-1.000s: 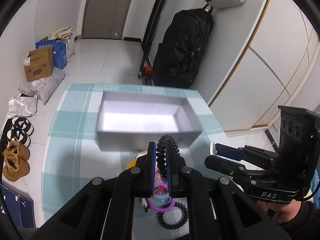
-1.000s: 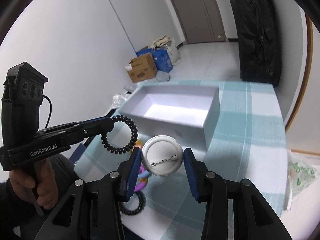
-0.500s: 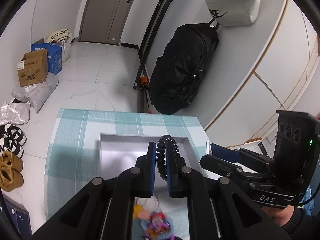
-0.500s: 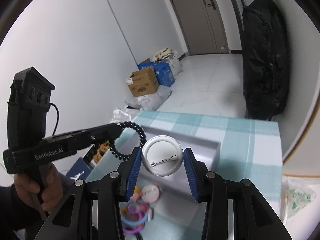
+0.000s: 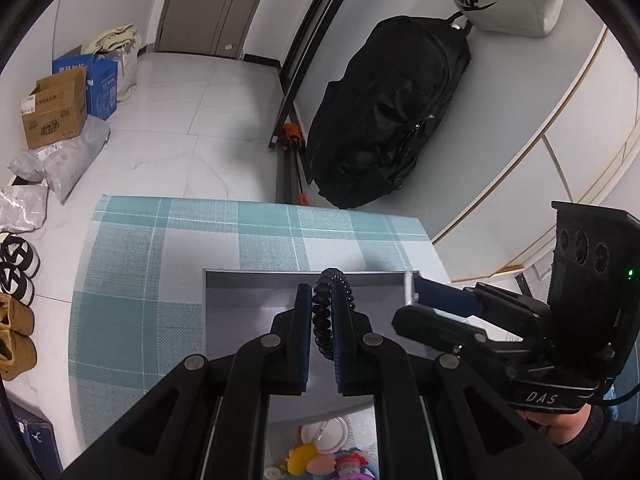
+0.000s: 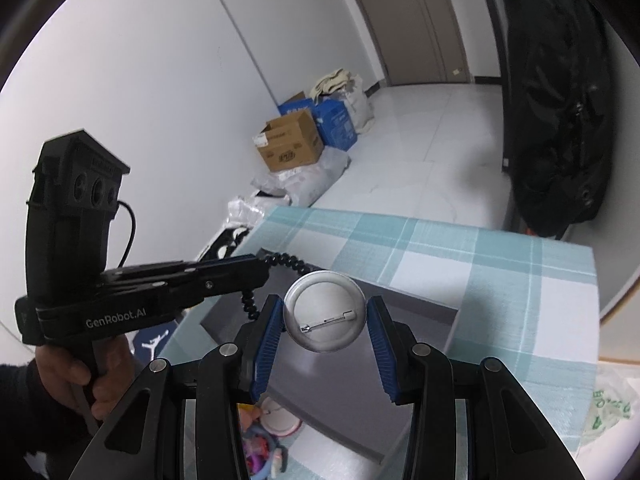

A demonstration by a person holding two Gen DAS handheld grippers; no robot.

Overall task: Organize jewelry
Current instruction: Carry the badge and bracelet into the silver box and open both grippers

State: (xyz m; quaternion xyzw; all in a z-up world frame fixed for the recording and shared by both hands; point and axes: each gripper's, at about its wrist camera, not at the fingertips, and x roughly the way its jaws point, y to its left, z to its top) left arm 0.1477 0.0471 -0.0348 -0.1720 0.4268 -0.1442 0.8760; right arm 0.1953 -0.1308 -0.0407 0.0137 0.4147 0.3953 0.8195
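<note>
A: While the left gripper [image 5: 321, 300] pinches the coil tie [image 5: 325, 320] between pads pressed nearly together, what do the right fingers do?

B: The right gripper [image 6: 325, 314] stands part spread, its blue pads clamped on the rim of the round badge [image 6: 325, 311], pin side facing the camera. Neither grip has changed since a second ago.

A: And where are those two things?

B: Both hang over the grey box [image 5: 248, 300]. The tie sticks up above the box's far wall in the left view; the badge sits over the box's hollow in the right view. A second ago both grippers were short of the box, with its whole near wall ahead of them; now the near wall lies under the fingers.

A: What else has shifted?

B: The heap of trinkets [image 5: 320, 460], with a second white badge [image 6: 278, 420] beside it, has slid from between the fingers to the bottom edge of both views. More of the checked cloth [image 5: 132, 280] beyond the box shows, and the black bag [image 5: 384, 112] on the floor looms nearer.

A: The grippers to each other?

B: Side by side, close but apart, as before.
</note>
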